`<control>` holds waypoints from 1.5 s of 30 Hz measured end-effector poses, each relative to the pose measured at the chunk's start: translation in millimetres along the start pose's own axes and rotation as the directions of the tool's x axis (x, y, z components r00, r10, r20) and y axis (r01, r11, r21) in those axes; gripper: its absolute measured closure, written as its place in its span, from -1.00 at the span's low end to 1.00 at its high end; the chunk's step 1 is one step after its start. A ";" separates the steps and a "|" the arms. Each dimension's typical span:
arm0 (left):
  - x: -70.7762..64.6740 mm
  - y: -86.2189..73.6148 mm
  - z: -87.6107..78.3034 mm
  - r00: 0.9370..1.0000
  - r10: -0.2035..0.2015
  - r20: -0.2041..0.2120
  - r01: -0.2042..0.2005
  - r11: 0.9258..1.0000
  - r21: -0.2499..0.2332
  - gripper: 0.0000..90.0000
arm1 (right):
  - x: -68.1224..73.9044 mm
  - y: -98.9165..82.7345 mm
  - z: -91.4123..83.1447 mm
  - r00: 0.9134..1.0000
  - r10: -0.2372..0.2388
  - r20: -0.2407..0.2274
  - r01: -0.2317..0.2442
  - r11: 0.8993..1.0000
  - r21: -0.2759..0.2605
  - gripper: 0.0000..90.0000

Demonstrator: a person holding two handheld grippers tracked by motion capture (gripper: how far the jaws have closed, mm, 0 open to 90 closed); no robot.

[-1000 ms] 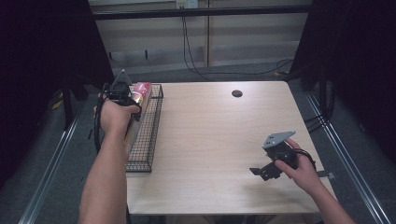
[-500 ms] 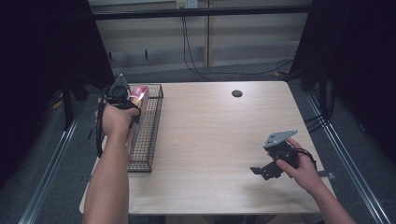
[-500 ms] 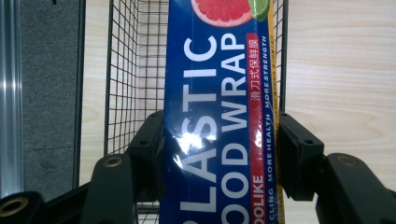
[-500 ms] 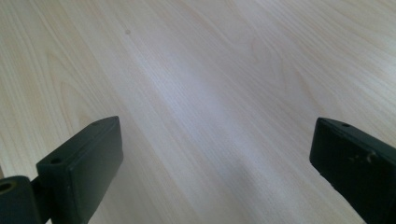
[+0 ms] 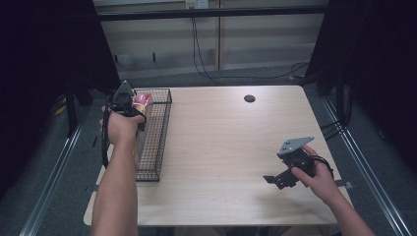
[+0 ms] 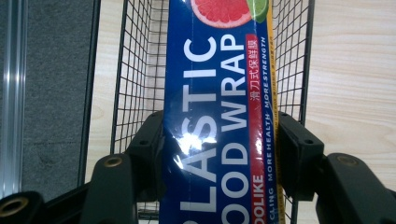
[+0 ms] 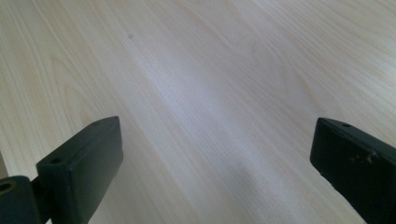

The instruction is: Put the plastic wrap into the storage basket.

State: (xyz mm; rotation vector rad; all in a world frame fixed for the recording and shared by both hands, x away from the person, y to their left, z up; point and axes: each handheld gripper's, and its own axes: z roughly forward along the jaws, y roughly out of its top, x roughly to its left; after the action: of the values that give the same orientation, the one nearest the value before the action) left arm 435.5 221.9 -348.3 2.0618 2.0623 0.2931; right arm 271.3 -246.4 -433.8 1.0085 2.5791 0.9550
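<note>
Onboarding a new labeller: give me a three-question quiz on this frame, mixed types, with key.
1. True or false: the left gripper is shut on the wrap box.
2. Multiple choice: what lies under the wrap box? A) a plate B) the wire basket C) a drawer
3. Fill in: the right gripper has its jaws ____ above the bare table.

Key: 1 true, the pads press both sides of the box. 2 B, the box hangs over the basket at the table's left edge. 3 open, with nothing between the jaws.
</note>
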 end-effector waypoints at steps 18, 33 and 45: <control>0.4 2.0 15.8 1.000 -0.012 0.003 0.012 1.000 0.016 -0.03 | -1.0 -1.8 1.8 1.000 -0.006 0.000 0.006 1.000 0.012 -0.94; -0.2 2.7 27.3 1.000 -0.008 0.004 0.008 1.000 0.016 -0.04 | -0.7 -2.0 3.1 1.000 -0.005 -0.007 0.005 1.000 0.010 -0.94; -2.0 3.4 38.9 1.000 -0.008 0.005 0.008 1.000 0.023 -0.04 | -1.2 -2.3 3.5 1.000 0.002 -0.007 -0.002 1.000 0.016 -0.94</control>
State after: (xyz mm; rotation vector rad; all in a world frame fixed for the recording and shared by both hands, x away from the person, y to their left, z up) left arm 449.8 219.7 -384.5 2.0643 2.0804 0.2643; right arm 272.3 -246.7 -438.0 1.0136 2.5955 0.9417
